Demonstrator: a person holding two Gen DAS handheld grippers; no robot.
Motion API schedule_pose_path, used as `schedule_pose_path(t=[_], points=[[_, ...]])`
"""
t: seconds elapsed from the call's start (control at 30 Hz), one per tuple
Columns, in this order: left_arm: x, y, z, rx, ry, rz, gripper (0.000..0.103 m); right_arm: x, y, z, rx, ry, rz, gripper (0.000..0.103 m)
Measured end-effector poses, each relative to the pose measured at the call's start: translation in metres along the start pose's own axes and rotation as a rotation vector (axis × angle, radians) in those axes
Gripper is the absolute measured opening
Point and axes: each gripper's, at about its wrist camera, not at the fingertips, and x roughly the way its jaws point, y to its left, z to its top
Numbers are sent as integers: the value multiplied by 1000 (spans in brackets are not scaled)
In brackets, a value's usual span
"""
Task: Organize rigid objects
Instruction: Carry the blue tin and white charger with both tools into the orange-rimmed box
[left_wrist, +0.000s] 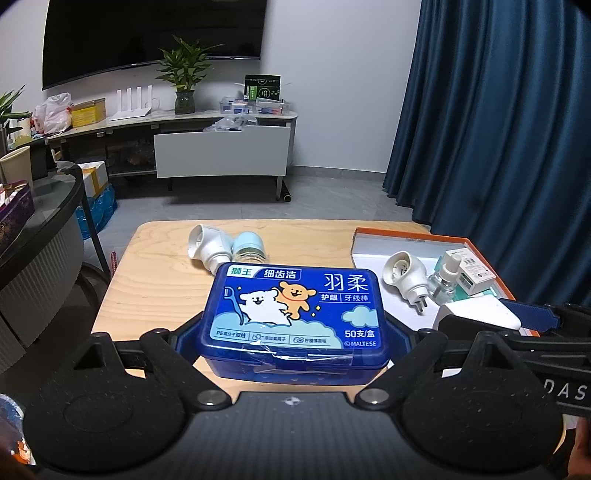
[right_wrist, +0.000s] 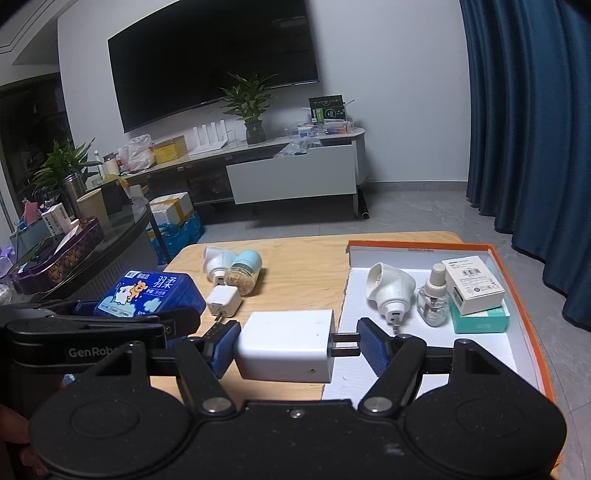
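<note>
Holding a blue floss-pick box (left_wrist: 293, 317) at the bottom centre of the left wrist view, the left gripper (left_wrist: 293, 332) has its fingers spread wide and pressed against the box's two short sides.

- Right gripper (right_wrist: 295, 345), bottom centre of the right wrist view: fingers about half open, clamped on a white charger block (right_wrist: 284, 345). One blue pad bears on the block's flat end, the other on its two prongs (right_wrist: 345, 343). The block sits across the seam between the wooden bench (right_wrist: 299, 269) and the tray's near left corner; whether it rests on them or is lifted cannot be told.
- Orange-rimmed tray (right_wrist: 526, 295), right half of the same view, white inside. Holds, left to right: a white plug-in diffuser (right_wrist: 388, 291), a small clear bottle with a pale cap (right_wrist: 432, 299), and a white carton (right_wrist: 474, 286) stacked on a teal carton (right_wrist: 480, 319).
- Small white plug adapter (right_wrist: 223, 301), left of centre, lying on the bench just beyond the charger block.
- Second white diffuser (right_wrist: 216, 264) and a jar with a pale blue lid (right_wrist: 243, 273), touching, farther back on the bench.
- Background, upper frame: grey floor, low TV cabinet (right_wrist: 291, 173), potted plant (right_wrist: 251, 107), dark screen (right_wrist: 210, 55), blue curtain (right_wrist: 528, 110) at right.
</note>
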Motion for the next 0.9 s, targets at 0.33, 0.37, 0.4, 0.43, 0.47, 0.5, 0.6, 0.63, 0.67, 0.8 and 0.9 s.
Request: schedule_pose_path(t=[0.33, 0.37, 0.4, 0.43, 0.47, 0.5, 0.6, 0.63, 0.67, 0.8, 0.9], points=[[3, -6, 1, 13, 2, -17, 94, -6, -9, -1, 9, -8, -12, 83], [3, -7, 2, 15, 2, -19, 94, -6, -11, -1, 11, -9, -14, 83], [4, -8, 2, 17, 2, -20, 94, -7, -12, -1, 14, -8, -16, 83], [5, -9, 2, 19, 3, -22, 94, -7, -14, -2, 17, -8, -19, 83], [5, -10, 1, 19, 5, -25, 94, -8, -16, -2, 20, -8, -22, 83], [6, -11, 1, 20, 6, -27, 94, -9, -18, -3, 23, -9, -25, 83], [7, -13, 2, 24, 9, -34, 94, -11, -22, -4, 31, -10, -30, 83], [7, -15, 2, 26, 10, -36, 94, -11, -24, -4, 34, -11, -31, 83], [7, -15, 2, 27, 10, -37, 94, -12, -24, -4, 36, -11, -33, 83], [7, -19, 2, 32, 10, -46, 94, -15, -29, -5, 41, -17, -40, 83], [9, -23, 2, 40, 13, -52, 94, -17, -33, -6, 53, -20, -47, 83]])
